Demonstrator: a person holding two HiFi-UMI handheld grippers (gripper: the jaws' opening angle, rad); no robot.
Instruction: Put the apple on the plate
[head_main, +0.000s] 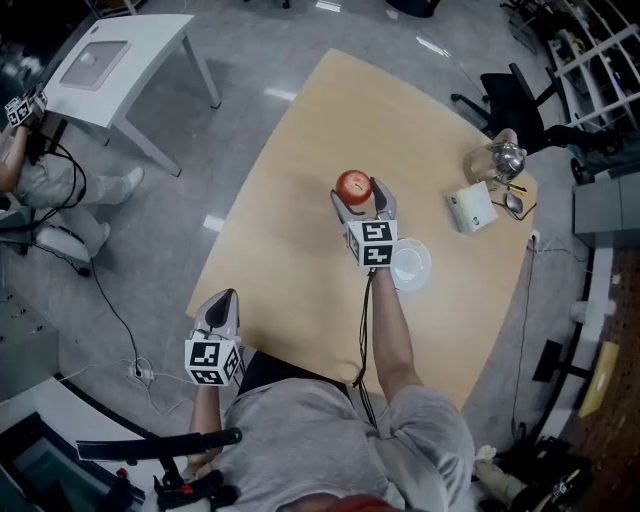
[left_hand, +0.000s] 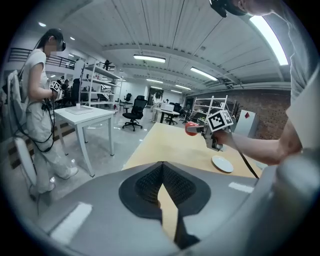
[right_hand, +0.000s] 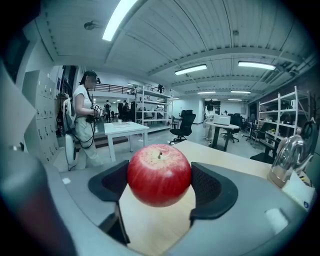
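Note:
A red apple (head_main: 354, 185) (right_hand: 159, 175) is clamped between the jaws of my right gripper (head_main: 357, 203) (right_hand: 160, 187), held above the wooden table (head_main: 300, 240). The small white plate (head_main: 410, 264) (left_hand: 222, 163) lies on the table just right of and nearer than that gripper. My left gripper (head_main: 219, 310) (left_hand: 161, 186) hangs off the table's near-left edge, jaws closed together with nothing between them. From the left gripper view the apple (left_hand: 191, 128) shows far ahead in the other gripper.
At the table's far right stand a glass jar (head_main: 494, 160) (right_hand: 286, 160), a white box (head_main: 472, 208) and a pair of glasses (head_main: 518, 205). A white side table (head_main: 120, 62) and a seated person (head_main: 40, 170) are at far left; an office chair (head_main: 515, 100) is behind.

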